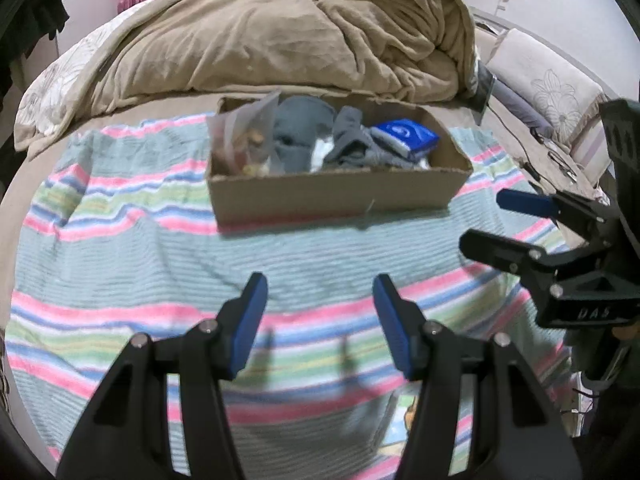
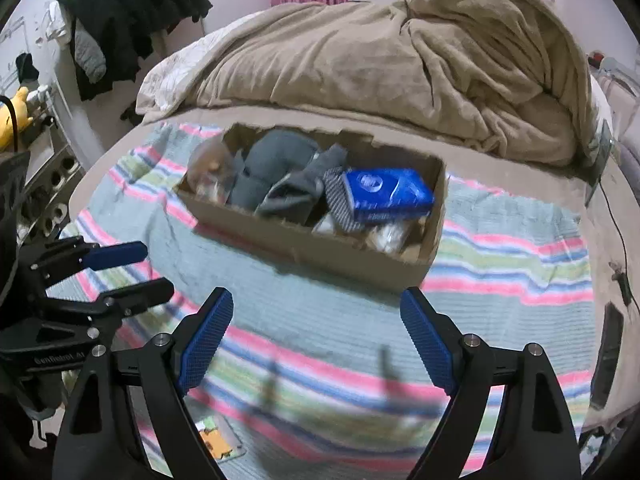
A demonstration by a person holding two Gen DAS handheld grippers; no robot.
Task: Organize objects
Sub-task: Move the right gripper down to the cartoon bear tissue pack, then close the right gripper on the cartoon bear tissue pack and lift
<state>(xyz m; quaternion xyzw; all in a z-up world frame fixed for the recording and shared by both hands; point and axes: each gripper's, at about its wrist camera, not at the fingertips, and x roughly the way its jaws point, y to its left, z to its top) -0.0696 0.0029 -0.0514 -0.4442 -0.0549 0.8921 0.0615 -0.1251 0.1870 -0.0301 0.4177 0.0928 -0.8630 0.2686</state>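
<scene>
Both tongs hang over the striped towel (image 1: 132, 248) spread on the bed, and neither holds a thing. The left tongs (image 1: 320, 312) stand with jaws apart over bare towel; the right tongs (image 2: 316, 328) gape wider, also empty. Straight ahead at twelve o'clock from the left tongs sits the cardboard box (image 1: 332, 196), open-topped, on the towel's far part. Inside it, a clear plastic bag (image 1: 240, 136) at the nine o'clock end, grey socks (image 1: 304, 128) bundled in the middle, and a blue tissue pack (image 1: 404, 138) toward three o'clock. Beyond the box, a heaped tan blanket (image 1: 288, 36). In the right view a small colourful card (image 2: 216, 440) lies on the towel at six o'clock, between the fingers' bases.
</scene>
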